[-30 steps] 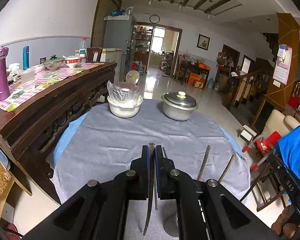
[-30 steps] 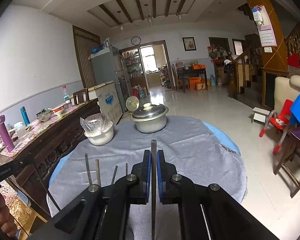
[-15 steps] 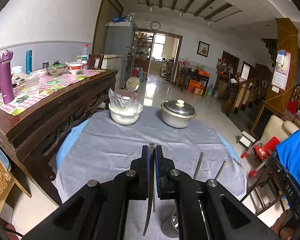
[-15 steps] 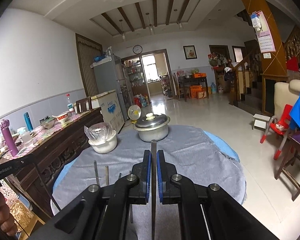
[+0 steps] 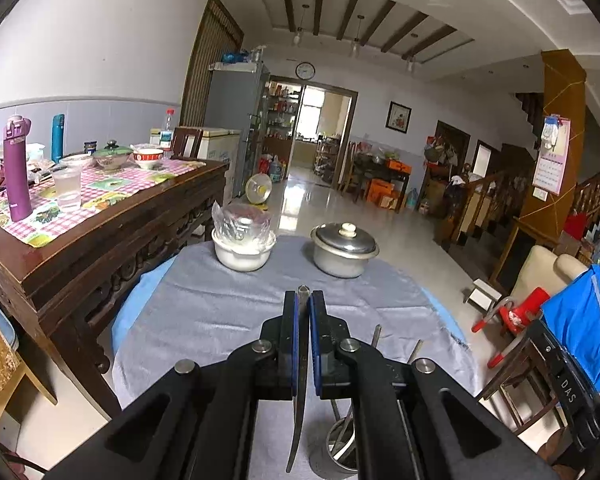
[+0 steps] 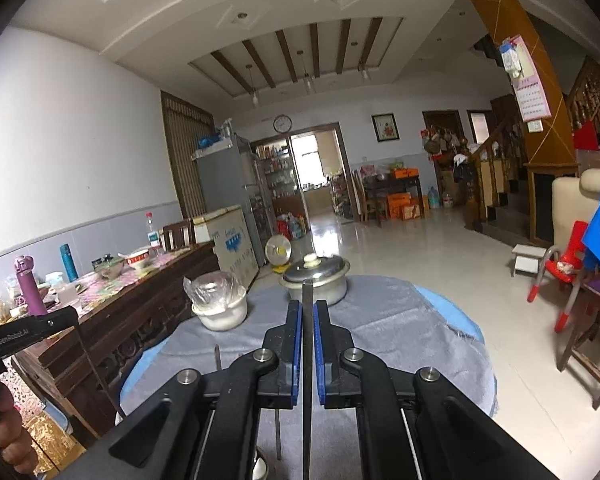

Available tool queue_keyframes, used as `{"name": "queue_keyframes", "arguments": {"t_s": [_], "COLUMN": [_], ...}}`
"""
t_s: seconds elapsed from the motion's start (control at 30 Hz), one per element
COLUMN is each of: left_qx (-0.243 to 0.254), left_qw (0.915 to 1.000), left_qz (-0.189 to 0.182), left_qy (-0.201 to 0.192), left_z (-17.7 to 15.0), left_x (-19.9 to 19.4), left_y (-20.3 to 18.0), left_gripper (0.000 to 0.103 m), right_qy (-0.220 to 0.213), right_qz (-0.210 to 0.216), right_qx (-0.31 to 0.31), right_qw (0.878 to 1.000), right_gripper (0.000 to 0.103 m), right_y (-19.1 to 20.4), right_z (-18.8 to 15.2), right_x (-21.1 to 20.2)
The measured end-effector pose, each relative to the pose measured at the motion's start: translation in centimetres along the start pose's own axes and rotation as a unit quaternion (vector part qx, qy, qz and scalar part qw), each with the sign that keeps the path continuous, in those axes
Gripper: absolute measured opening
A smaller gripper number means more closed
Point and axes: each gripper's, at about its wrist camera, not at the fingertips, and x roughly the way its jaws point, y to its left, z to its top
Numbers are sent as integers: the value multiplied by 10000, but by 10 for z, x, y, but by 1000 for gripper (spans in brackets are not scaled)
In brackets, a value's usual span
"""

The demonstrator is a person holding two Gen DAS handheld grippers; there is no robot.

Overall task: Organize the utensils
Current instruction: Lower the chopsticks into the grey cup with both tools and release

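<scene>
Left gripper clamped on a thin metal utensil, frame centre, its lower end hanging toward the bottom edge. Metal holder cup sits bottom centre-right with handles sticking up. Right gripper pinched tight on a straight metal rod-like utensil, frame centre. Lidded pot and white bowl mid-frame on the grey tablecloth.

Your left gripper: black frame, blue pads; right gripper same. Utensil you hold left: dull grey metal. Right utensil: dark grey. Tablecloth grey over light blue. Pot silver, cream knob. Bowl white, clear wrap. Sideboard dark brown, pink-checked cloth. Bottle purple. You see holder silver-grey.
</scene>
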Motion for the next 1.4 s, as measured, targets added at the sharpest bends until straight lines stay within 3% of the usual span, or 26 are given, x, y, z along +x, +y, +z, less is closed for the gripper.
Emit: {"name": "queue_keyframes", "arguments": {"t_s": [0.53,1.0,1.4], "left_qx": [0,11,36], "left_qw": [9995,9989,9982], "left_qz": [-198,-395,-550], "left_qy": [-232,-262,-226], "left_z": [7,12,12], "left_x": [-15,-14,-11], "left_y": [-10,-20,-29], "left_gripper": [5,5,5], "right_qy": [-683,-822,-659], "right_qz": [205,483,706], "right_qx": [14,33,-2], "right_qw": [9975,9954,9953], "right_gripper": [6,7,7], "right_y": [11,23,37], "right_z": [13,16,7], "right_x": [-29,-39,-30]}}
